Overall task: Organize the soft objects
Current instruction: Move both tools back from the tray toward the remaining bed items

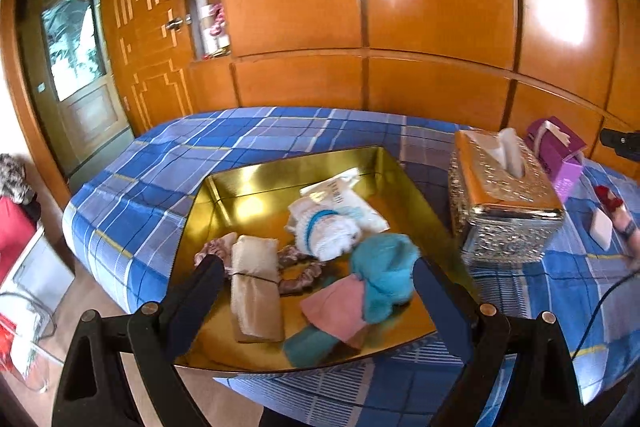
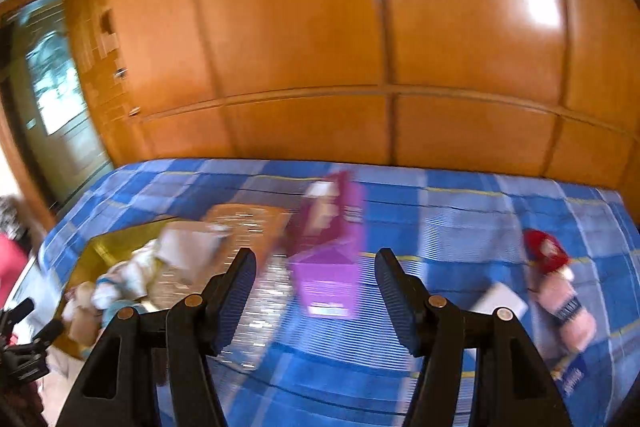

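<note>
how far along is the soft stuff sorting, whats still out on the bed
Done: the gold tray already holds a teal cloth, a pink cloth, a beige roll, scrunchies and white items. In hand: nothing; the left gripper and right gripper are both open and empty. Left: the red-hatted plush toy still lies on the bed.

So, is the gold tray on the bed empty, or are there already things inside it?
Not empty. The gold tray holds a beige bundle, teal cloth, pink cloth and a white item.
</note>
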The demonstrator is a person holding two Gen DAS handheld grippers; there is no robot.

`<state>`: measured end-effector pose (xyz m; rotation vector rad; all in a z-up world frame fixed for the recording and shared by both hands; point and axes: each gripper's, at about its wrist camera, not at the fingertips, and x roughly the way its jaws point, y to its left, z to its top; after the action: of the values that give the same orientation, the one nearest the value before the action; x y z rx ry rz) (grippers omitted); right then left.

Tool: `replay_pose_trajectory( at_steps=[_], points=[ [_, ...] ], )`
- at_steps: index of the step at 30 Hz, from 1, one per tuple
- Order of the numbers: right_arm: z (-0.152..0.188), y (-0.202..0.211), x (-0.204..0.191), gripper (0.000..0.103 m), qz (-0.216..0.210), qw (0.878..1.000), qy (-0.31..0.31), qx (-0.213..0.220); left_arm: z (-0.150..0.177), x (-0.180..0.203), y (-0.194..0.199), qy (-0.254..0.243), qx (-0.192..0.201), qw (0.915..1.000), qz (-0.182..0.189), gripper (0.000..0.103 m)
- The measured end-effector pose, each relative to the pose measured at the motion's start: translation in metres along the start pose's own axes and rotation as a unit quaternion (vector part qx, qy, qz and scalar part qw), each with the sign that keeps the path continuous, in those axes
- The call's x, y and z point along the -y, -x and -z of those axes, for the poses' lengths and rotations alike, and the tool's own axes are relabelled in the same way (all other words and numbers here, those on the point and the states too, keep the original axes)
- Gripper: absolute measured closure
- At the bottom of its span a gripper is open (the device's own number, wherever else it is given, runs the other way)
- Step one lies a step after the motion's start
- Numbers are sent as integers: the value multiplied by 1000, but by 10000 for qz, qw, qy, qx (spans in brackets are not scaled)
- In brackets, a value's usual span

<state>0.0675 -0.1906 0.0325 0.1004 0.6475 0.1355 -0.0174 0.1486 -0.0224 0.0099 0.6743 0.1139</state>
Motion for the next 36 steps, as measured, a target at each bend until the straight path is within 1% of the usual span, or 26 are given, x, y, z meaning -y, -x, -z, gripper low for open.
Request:
replay_pose_trajectory(
  at_steps=[4,6,11,16,17,19,22,23,25,27,28,29,31,32,34,35,36],
  points=[
    [4,2,44,41,425,9985,-338,15,-3,15,4,-215,19,9997,151,7],
    [6,4,61,41,567,9972,-493,27,-4,24,6,-339,19,9991,253,7],
    [11,10,109,41,978,9906,-952,118,-5,49,12,-663,26,9964,520,7],
    [20,17,159,41,1374,9780,-1552,250,-6,75,17,-998,51,9917,804,7],
    [22,18,169,41,1470,9743,-1679,294,-6,82,18,-1082,51,9901,890,7],
    [27,21,189,41,1741,9646,-1942,395,-7,95,19,-1235,22,9865,1073,11],
    [37,27,212,41,2037,9491,-2339,556,-10,123,19,-1544,-87,9771,1459,14],
    [42,30,221,41,2138,9408,-2557,616,-10,132,20,-1637,-99,9741,1555,14],
    [48,40,237,41,2132,9275,-2968,783,-11,155,22,-1910,-152,9627,1909,17],
    [52,49,246,41,2204,9163,-3208,941,-13,177,23,-2144,-157,9535,2115,17],
    [54,52,249,41,2195,9130,-3297,974,-15,187,23,-2226,-186,9488,2232,17],
    [57,55,253,41,2156,9079,-3449,1016,-17,202,24,-2338,-224,9416,2412,17],
    [62,63,259,41,2144,8984,-3666,1118,-20,221,24,-2509,-223,9334,2555,17],
    [65,69,263,41,2161,8913,-3797,1215,-23,237,25,-2657,-194,9262,2667,17],
    [72,79,272,41,2169,8770,-4059,1380,-26,257,25,-2807,-166,9179,2801,17],
    [77,83,277,41,2157,8691,-4211,1445,-29,273,23,-2893,-166,9121,2901,17],
    [83,87,282,41,2118,8601,-4391,1502,-30,282,20,-2934,-171,9091,2953,17]
  ],
)
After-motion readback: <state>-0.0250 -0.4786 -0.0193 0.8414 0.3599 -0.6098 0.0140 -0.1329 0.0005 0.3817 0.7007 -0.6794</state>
